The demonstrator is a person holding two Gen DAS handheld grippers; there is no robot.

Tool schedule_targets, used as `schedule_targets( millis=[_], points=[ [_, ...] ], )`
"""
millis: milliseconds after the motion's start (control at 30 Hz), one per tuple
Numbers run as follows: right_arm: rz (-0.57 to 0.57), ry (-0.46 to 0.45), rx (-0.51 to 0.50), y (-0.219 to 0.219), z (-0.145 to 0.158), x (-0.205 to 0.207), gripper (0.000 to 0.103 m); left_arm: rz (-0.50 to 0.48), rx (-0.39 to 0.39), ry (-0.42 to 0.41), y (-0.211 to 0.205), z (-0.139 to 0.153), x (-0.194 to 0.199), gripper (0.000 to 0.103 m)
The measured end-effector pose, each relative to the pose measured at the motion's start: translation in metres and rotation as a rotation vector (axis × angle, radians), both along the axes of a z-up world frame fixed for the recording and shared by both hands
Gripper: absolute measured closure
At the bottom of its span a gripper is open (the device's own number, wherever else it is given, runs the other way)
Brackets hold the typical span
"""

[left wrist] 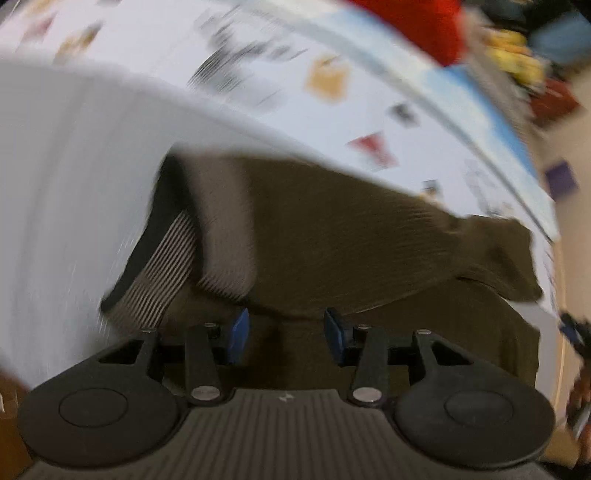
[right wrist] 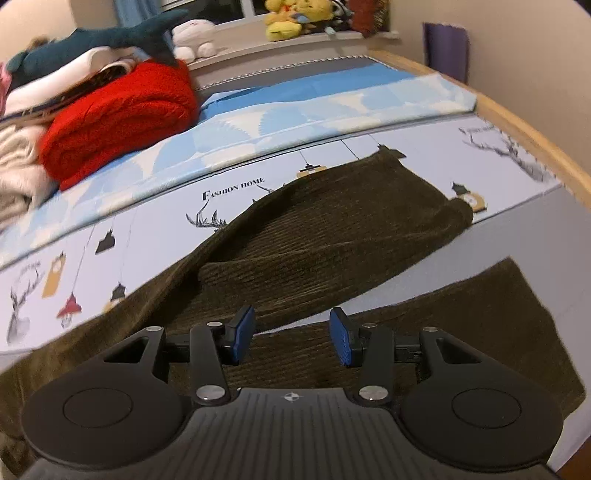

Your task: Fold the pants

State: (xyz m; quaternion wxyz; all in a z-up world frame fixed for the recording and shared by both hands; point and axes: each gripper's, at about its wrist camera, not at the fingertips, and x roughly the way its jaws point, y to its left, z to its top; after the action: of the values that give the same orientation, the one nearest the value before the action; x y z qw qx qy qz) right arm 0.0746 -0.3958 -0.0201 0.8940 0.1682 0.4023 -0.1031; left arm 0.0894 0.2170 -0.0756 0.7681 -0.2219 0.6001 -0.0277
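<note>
**Both claws spread above the corduroy pants on the bed**

The right claw [right wrist: 291, 338] is seen with its blue pads [right wrist: 341, 341] spread apart and nothing pinched between them. Directly beneath it lie the dark olive corduroy pants [right wrist: 332, 229], laid on the printed bed sheet [right wrist: 155, 221]. One leg runs from the claw toward 1 o'clock, its hem reaching the sheet's printed band; the other leg extends toward 3 o'clock, with a wedge of plain sheet between the two. At 10 o'clock a folded red knit blanket [right wrist: 122, 118] is stacked among other folded cloth, with a dark plush shark [right wrist: 103, 44] on top. At 12 o'clock yellow plush toys [right wrist: 295, 18] sit on a sill. A wooden bed frame [right wrist: 535, 140] curves along 2 o'clock.

The left claw [left wrist: 282, 336] is likewise shown spread, its blue pads [left wrist: 238, 334] holding nothing, just above the pants [left wrist: 332, 229]. This view is heavily motion-blurred. At 10 o'clock a striped inner lining [left wrist: 162, 266] of the pants is exposed beside the waist area. The sheet [left wrist: 74, 166] surrounds the garment from 9 to 1 o'clock, and the red blanket [left wrist: 413, 22] appears at 1 o'clock.
</note>
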Motion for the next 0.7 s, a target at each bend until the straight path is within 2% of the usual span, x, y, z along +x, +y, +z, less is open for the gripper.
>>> schedule_targets(
  millis=[67, 133, 200, 333, 433, 467, 500, 533, 600, 700],
  points=[
    [-0.012, -0.001, 0.018, -0.002, -0.002, 0.003, 0.056, 0.059, -0.047, 0.054, 0.008, -0.014, 0.007, 0.053],
    [-0.018, -0.007, 0.037, -0.002, -0.003, 0.007, 0.056, 0.085, -0.096, 0.062, 0.009, -0.023, 0.014, 0.037],
    [-0.024, -0.020, 0.054, -0.002, -0.004, 0.011, 0.056, 0.112, -0.115, 0.057, 0.007, -0.032, 0.018, 0.031],
    [-0.045, -0.053, 0.098, -0.002, -0.008, 0.023, 0.056, 0.208, -0.104, 0.093, 0.004, -0.050, 0.031, 0.031],
    [-0.059, -0.077, 0.151, -0.001, -0.016, 0.035, 0.056, 0.229, -0.066, 0.097, -0.001, -0.053, 0.042, 0.032],
    [-0.061, -0.080, 0.160, 0.000, -0.019, 0.039, 0.056, 0.241, -0.048, 0.091, -0.003, -0.053, 0.044, 0.034],
    [-0.064, -0.080, 0.174, 0.001, -0.022, 0.045, 0.056, 0.251, -0.024, 0.082, -0.003, -0.052, 0.044, 0.046],
    [-0.067, -0.083, 0.195, 0.002, -0.026, 0.051, 0.056, 0.259, 0.016, 0.073, -0.003, -0.050, 0.045, 0.067],
    [-0.068, -0.086, 0.222, 0.004, -0.032, 0.064, 0.056, 0.282, 0.044, 0.034, 0.003, -0.041, 0.044, 0.078],
    [-0.077, -0.085, 0.242, 0.010, -0.043, 0.088, 0.055, 0.282, 0.106, -0.082, -0.001, -0.016, 0.043, 0.081]
  ],
)
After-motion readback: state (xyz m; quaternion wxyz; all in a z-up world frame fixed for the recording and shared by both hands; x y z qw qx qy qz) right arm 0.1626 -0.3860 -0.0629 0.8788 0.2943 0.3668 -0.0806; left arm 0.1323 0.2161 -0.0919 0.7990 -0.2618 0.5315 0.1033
